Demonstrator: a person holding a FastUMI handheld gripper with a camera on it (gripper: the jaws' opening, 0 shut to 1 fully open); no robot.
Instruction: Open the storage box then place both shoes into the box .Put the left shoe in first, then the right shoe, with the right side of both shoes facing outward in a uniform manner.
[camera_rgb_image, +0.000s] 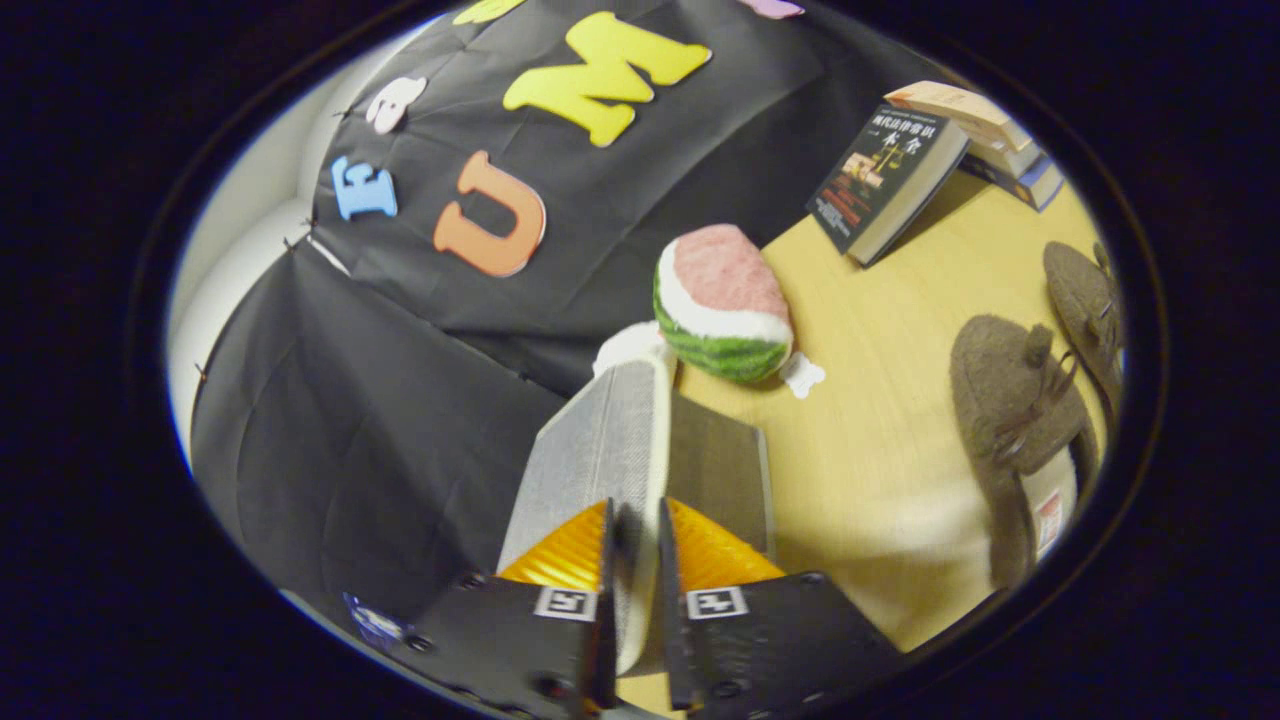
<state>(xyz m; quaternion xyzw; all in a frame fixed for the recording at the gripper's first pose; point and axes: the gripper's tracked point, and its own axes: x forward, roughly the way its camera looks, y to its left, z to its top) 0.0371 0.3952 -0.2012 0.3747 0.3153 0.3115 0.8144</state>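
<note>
Gripping: my tongs (636, 545) are closed down on the thin edge of a pale panel, one finger pressed on each face, with hardly any gap left between them.
Panel: I take this to be the storage box lid (610, 440), a flat whitish slab with a fine woven texture and a cream edge; it runs straight ahead from my fingers and stands on edge.
Box body: I cannot tell where the rest of the box is; a darker grey face sits just right of the lid's edge.
Shoes: both brown shoes lie on the yellow table (880, 440), well apart from my fingers. The nearer shoe (1010, 420) shows its laces and a pale insole; the farther shoe (1085, 300) lies just beyond it, close alongside.
Watermelon: a plush watermelon slice (722, 305) rests on the table just beyond the lid's far end, against the black cloth wall.
Small tag: a little white bone-shaped piece (803, 376) lies beside the plush.
Books: a dark-covered book (885, 180) leans against a short stack of books (990, 130) at the table's far side.
</note>
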